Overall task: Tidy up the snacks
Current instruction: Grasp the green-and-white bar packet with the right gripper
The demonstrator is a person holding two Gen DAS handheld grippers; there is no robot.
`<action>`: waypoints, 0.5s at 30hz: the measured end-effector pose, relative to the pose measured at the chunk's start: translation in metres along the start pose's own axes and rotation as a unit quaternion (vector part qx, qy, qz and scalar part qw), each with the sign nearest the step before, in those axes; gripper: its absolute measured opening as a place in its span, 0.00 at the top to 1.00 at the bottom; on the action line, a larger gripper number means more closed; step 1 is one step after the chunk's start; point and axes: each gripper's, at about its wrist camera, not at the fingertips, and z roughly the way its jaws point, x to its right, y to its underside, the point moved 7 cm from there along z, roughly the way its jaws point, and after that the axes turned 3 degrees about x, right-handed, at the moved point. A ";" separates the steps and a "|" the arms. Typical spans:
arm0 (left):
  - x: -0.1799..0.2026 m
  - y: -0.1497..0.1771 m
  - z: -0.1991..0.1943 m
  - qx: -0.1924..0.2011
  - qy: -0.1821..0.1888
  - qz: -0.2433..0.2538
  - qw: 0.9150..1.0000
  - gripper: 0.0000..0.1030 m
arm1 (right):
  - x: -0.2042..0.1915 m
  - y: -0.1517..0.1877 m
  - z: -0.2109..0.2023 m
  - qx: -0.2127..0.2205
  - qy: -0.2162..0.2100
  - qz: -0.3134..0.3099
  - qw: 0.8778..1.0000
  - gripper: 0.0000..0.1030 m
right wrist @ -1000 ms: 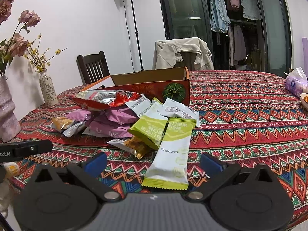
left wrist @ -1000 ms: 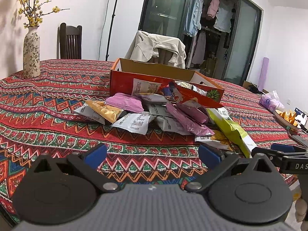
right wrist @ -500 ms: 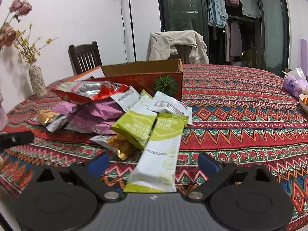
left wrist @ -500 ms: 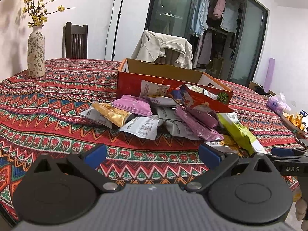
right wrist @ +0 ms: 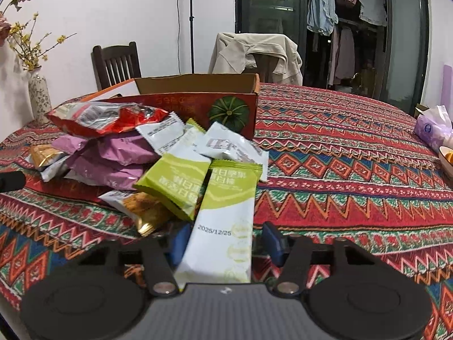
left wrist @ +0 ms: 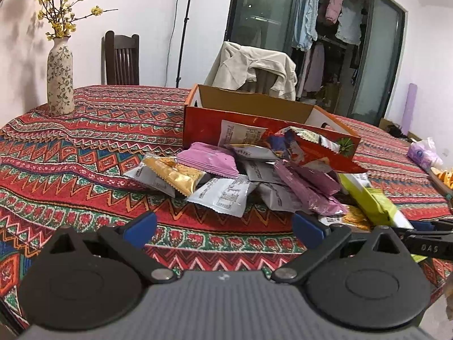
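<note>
Glossy foil snack packets [right wrist: 223,221], woven patterned tablecloth [right wrist: 354,170]

A heap of snack packets [left wrist: 254,175], pink, silver, gold, red, lies against the open orange box [left wrist: 254,116]; a long green-and-white packet [right wrist: 226,221] lies nearest, flat

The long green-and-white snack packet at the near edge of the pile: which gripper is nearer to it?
Right. The right gripper is closing around the long green-and-white snack packet, which lies between its fingers. The left gripper hangs open over the patterned tablecloth, off to the packet's left.
</note>
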 end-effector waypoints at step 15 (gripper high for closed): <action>0.009 -0.004 -0.008 0.007 0.013 -0.005 1.000 0.00 | 0.012 0.000 -0.003 0.015 -0.019 0.023 0.999 0.62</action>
